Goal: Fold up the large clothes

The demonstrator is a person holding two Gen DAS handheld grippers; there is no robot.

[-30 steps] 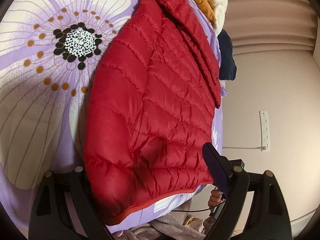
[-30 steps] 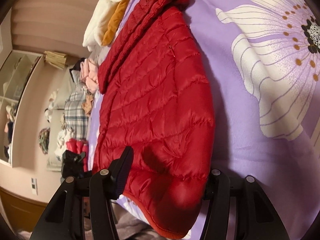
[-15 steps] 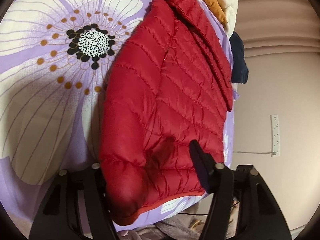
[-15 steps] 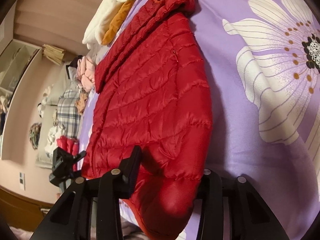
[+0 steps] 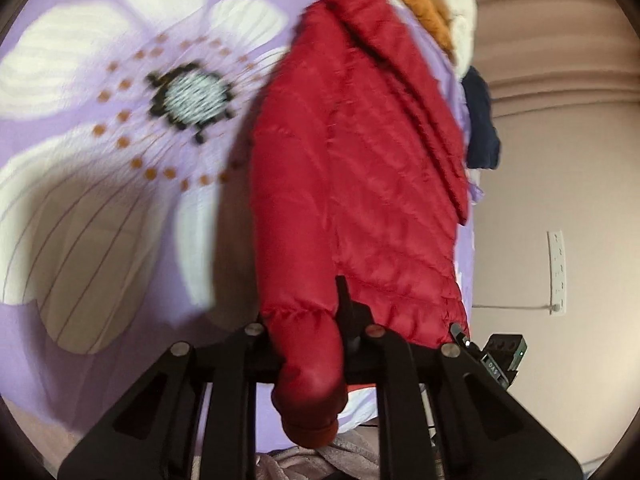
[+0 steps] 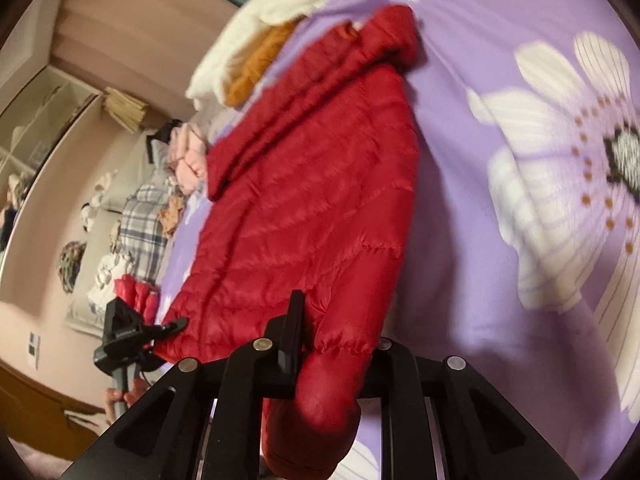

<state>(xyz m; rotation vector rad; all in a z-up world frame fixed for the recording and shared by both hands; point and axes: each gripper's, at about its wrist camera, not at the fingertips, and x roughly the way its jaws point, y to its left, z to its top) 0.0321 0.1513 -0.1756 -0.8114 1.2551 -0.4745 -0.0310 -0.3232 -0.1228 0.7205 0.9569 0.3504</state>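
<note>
A red quilted puffer jacket (image 5: 360,160) lies lengthwise on a purple bedsheet (image 5: 120,248) printed with big white flowers. My left gripper (image 5: 308,320) has its jaws closing tight on a bunched near corner of the jacket, and a red bulge of fabric hangs below the fingers. In the right wrist view the jacket (image 6: 312,200) runs away from me on the sheet (image 6: 472,220). My right gripper (image 6: 340,332) is closing on the other near corner, pads pressing into the padding. Each view shows the other gripper (image 5: 496,356) (image 6: 128,328) at the hem's far end.
White and orange clothes (image 5: 440,12) (image 6: 260,52) are piled past the collar, with a navy garment (image 5: 480,120) at the bed's edge. A wall socket (image 5: 558,272) is on the pink wall. Folded clothes, a plaid one (image 6: 140,216) among them, lie on a low surface beside the bed.
Both grippers went from wide open around the jacket's near hem to clamped on it. The hem corners are now bunched between the fingers, and the right one has lifted a little.
</note>
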